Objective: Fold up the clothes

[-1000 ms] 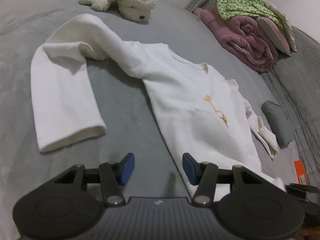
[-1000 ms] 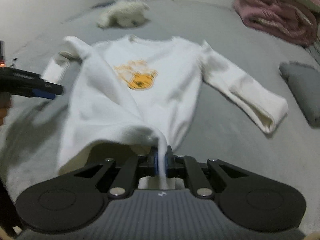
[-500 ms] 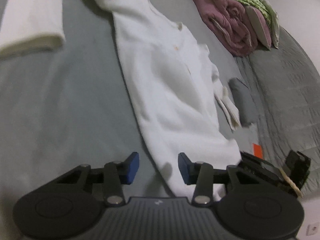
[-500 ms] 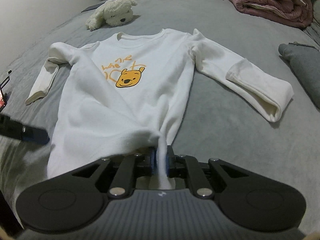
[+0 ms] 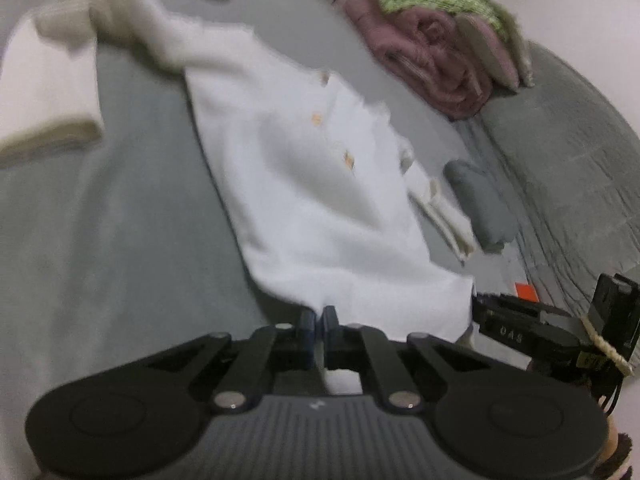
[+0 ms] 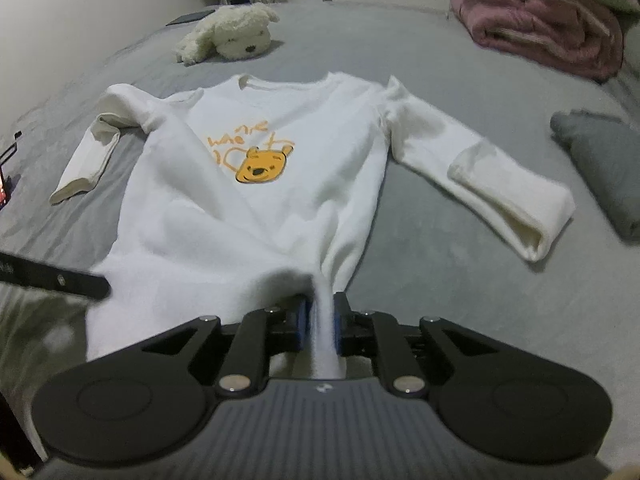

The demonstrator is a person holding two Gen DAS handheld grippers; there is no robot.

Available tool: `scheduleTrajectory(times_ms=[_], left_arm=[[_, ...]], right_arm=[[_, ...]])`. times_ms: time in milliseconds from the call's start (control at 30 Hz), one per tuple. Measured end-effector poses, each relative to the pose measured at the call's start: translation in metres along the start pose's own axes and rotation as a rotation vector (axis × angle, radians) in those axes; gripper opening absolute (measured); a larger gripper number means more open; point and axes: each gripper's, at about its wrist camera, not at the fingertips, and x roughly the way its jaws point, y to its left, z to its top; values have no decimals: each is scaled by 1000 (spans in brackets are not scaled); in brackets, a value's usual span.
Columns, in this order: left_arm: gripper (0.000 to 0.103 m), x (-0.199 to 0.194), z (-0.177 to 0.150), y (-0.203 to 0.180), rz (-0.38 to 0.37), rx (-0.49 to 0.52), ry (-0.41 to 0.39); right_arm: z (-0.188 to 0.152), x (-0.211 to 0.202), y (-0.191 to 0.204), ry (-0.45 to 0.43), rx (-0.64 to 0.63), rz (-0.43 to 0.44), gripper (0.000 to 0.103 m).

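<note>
The sweatshirt (image 6: 280,184) is lying face-up on the bed (image 6: 420,264), sleeves spread. Both grippers, left (image 5: 318,320) and right (image 6: 320,316), are pinching its near hem. Soft and light, it is likely sagging between the 2 corner grips.

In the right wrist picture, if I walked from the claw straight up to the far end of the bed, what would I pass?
Right claw → white sweatshirt → bear face print → sweatshirt collar → fluffy toy dog

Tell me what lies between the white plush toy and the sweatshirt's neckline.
Only bare grey bedcover lies between the white plush toy and the white sweatshirt, per the right wrist view.
</note>
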Motion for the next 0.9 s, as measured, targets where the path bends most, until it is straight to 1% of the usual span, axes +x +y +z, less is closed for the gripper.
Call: scheduleTrajectory(times_ms=[133,267,400,500,667,833,900], left_arm=[[3,-37,6,4,-16,36,-81],[3,-70,8,11,-40,56,-120],[3,-98,5,20,-33,103,-137],[3,-112,-1,35,-15,119,-119],[3,-118,-13,56,19,124,-90],[3,-119,-21,66,50,156,-62],[3,-116,-22,69,63,160,-46]], right_arm=[[1,-18,12,-45,-43,15,12],[1,-34,30,-79,-96,57,12],[1,-44,49,-91,-154,125,12],[0,-45,60,-80,-177,192,12],[-6,-38,75,-36,-212,272,13],[-12,-28,91,14,-263,288,13],[-14,-23,94,35,-272,291,15]])
